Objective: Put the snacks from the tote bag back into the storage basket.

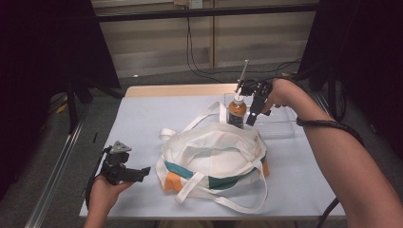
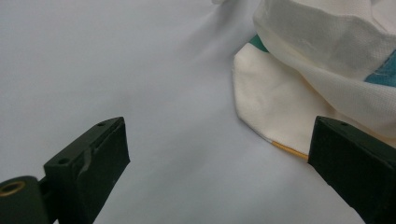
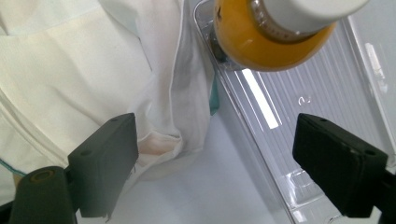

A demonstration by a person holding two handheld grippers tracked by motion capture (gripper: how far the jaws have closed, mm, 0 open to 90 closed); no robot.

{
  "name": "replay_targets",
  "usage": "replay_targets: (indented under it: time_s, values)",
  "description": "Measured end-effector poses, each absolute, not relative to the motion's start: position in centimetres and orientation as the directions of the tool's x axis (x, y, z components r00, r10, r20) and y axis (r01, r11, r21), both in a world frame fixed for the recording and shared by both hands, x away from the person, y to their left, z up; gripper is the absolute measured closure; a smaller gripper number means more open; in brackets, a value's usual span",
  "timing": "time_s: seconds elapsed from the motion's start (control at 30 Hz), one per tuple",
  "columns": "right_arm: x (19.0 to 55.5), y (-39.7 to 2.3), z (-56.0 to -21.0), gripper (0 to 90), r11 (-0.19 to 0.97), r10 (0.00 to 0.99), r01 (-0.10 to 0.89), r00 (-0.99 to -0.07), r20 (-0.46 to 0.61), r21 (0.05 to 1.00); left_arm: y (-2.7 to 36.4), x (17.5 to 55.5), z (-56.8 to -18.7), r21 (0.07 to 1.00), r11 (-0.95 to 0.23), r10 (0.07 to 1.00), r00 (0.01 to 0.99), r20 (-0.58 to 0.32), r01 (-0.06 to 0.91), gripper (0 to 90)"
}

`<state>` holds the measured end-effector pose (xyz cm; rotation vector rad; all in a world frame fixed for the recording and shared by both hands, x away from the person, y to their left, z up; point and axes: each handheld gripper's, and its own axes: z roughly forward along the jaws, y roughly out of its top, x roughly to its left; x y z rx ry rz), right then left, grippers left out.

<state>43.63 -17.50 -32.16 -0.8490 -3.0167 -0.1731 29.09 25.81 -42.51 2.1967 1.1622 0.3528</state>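
My right tool (image 1: 253, 110) hangs with jaws apart and empty over the clear tray (image 1: 280, 124), just beside the orange bottle (image 1: 236, 112) standing in it. My left tool (image 1: 130, 173) rests open on the surface (image 1: 142, 123), near the canvas tote bag (image 1: 214, 156).

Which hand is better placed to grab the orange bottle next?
Right: the right gripper hangs open beside the orange bottle in the clear tray. The left gripper sits across the tote bag.
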Motion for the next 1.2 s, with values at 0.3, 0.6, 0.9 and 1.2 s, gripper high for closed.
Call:
replay_targets:
  time_s: [0.3,0.6,0.9,1.2]
  values:
    - [42.7,-18.7,-32.1,14.2,0.836,0.537,0.538,-0.842,0.038,0.110,25.9,29.0,-42.5,0.631,-0.420,0.816,0.576,-0.052,0.652,4.9]
    - [41.6,-19.7,-32.5,14.3,0.828,0.549,0.550,-0.835,0.042,0.109,25.8,28.9,-42.5,0.630,-0.427,0.813,0.580,-0.046,0.649,5.0]
    - [40.5,-20.6,-33.0,14.4,0.825,0.551,0.554,-0.833,0.054,0.114,25.9,29.0,-42.6,0.630,-0.421,0.817,0.575,-0.049,0.653,5.0]
    - [39.8,-21.3,-33.5,14.2,0.818,0.561,0.564,-0.826,0.059,0.110,25.7,29.1,-42.8,0.634,-0.423,0.812,0.581,-0.052,0.647,5.0]
